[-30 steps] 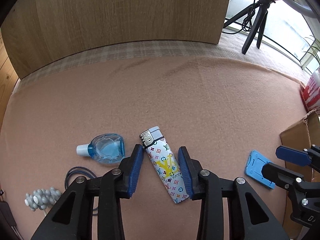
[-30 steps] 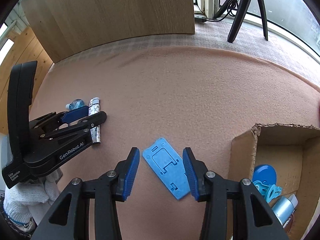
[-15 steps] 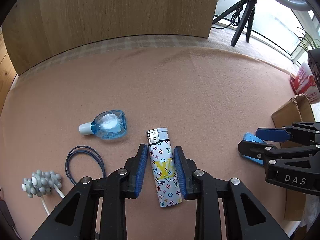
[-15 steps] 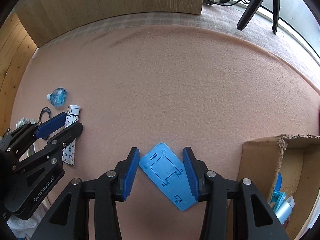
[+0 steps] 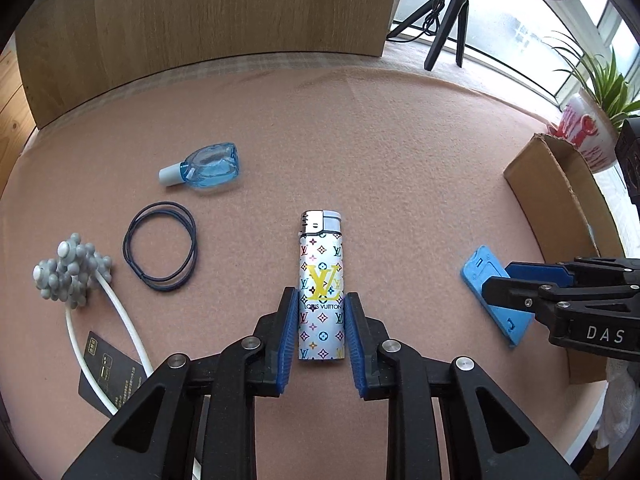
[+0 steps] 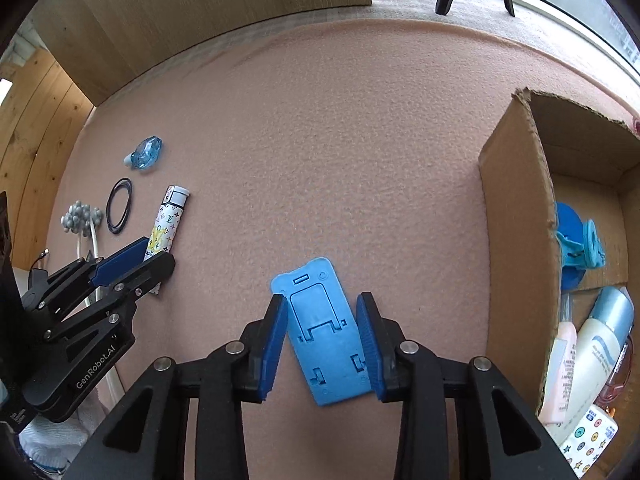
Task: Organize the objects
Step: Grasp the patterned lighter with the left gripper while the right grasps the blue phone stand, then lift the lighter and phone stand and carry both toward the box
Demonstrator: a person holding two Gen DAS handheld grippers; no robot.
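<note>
Both of my grippers have shifted across the pink cloth [image 5: 380,152] since a second ago, and their jaws have just been closing, the lighter now lined up straight between the left pair. Largest in sight is the cardboard box [image 6: 516,216] at the right edge of the cloth, with bottles and a blue clip inside. My left gripper [image 5: 322,332] has its blue pads pressed against both sides of the lighter [image 5: 321,276], which lies flat, metal cap pointing away. My right gripper [image 6: 322,340] straddles the blue phone stand [image 6: 324,332]; its right pad touches the stand's edge, the left pad looks just clear, so I count it as not yet clamped. To the left of the lighter lie a massage stick [image 5: 72,276], hair ties [image 5: 160,252] and a small blue bottle [image 5: 204,164].
</note>
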